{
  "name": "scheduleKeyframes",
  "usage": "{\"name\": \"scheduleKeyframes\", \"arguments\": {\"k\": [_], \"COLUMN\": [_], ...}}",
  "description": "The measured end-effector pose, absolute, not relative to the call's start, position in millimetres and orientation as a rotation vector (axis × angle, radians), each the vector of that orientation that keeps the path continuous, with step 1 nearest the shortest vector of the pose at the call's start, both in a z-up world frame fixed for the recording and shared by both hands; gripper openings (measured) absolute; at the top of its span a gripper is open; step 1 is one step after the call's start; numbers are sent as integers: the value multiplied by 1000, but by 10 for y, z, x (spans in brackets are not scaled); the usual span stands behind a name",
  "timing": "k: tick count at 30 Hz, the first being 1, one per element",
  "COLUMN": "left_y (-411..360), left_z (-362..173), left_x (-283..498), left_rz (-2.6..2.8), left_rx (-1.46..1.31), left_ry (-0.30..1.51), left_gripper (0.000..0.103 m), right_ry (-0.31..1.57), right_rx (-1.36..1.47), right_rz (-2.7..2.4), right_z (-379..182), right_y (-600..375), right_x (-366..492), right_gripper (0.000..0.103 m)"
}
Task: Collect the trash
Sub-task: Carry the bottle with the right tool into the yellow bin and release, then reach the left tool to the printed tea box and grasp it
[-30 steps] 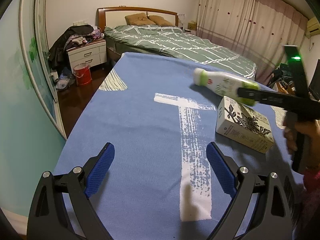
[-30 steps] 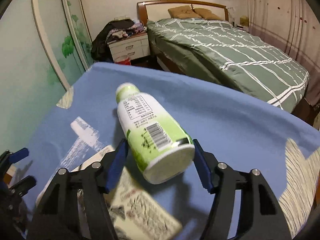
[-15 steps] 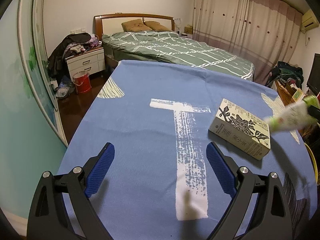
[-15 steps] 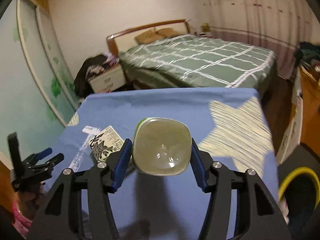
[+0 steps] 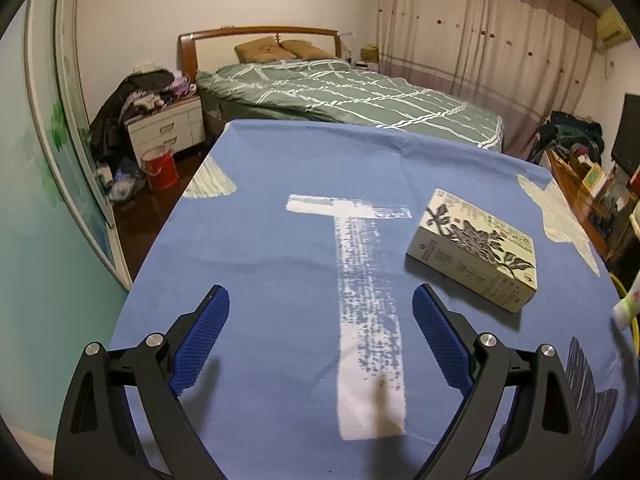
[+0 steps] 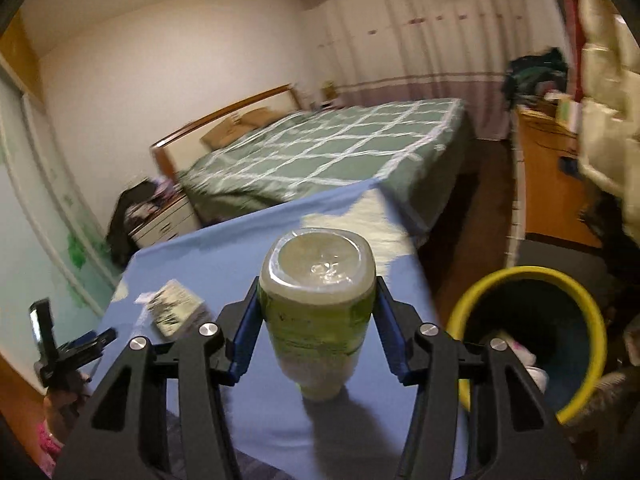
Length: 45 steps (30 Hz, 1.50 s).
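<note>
My right gripper (image 6: 316, 312) is shut on a green and white plastic bottle (image 6: 316, 304), held bottom-up over the right edge of the blue-clothed table (image 6: 224, 256). A yellow-rimmed trash bin (image 6: 532, 336) stands on the floor just to the right, with some white trash inside. My left gripper (image 5: 320, 332) is open and empty, low over the table (image 5: 280, 240). A printed carton box (image 5: 472, 248) lies on the table ahead and to its right. The bottle's tip (image 5: 628, 308) shows at the far right edge of the left wrist view.
A bed with a green checked cover (image 5: 352, 96) stands behind the table. A white nightstand piled with clothes (image 5: 164, 124) and a red bucket (image 5: 160, 164) are at the left. A wooden desk (image 6: 548, 184) stands right of the bin.
My right gripper has carried the bottle off the table's middle to its right edge, tipping it upside down beside the bin. My left gripper has stayed nearly still.
</note>
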<state>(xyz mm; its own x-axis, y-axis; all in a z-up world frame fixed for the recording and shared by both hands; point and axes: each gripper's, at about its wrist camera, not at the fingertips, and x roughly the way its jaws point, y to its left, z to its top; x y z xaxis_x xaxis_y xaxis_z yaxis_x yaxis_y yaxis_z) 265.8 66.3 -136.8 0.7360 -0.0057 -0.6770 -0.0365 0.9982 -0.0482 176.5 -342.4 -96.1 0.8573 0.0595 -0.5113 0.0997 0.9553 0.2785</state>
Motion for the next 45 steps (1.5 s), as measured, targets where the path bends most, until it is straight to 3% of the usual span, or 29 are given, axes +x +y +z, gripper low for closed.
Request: {"name": "scheduleKeyframes", "arguments": {"k": [21, 35, 45], "left_y": [-591, -736, -329], "left_z": [-1406, -1528, -1507], "left_x": [2772, 3073, 3064], "left_rz": [-82, -25, 58], "left_rx": [61, 53, -1], "left_ry": [832, 891, 905], "left_gripper": [92, 92, 92], "right_ry": [637, 613, 618], "right_rx": [352, 378, 376], "right_rz": [-422, -383, -365], "right_z": [-1646, -1654, -1628], "right_y": [-4713, -4744, -4652], "right_x": [1654, 1686, 1710], "right_gripper": [53, 53, 53]}}
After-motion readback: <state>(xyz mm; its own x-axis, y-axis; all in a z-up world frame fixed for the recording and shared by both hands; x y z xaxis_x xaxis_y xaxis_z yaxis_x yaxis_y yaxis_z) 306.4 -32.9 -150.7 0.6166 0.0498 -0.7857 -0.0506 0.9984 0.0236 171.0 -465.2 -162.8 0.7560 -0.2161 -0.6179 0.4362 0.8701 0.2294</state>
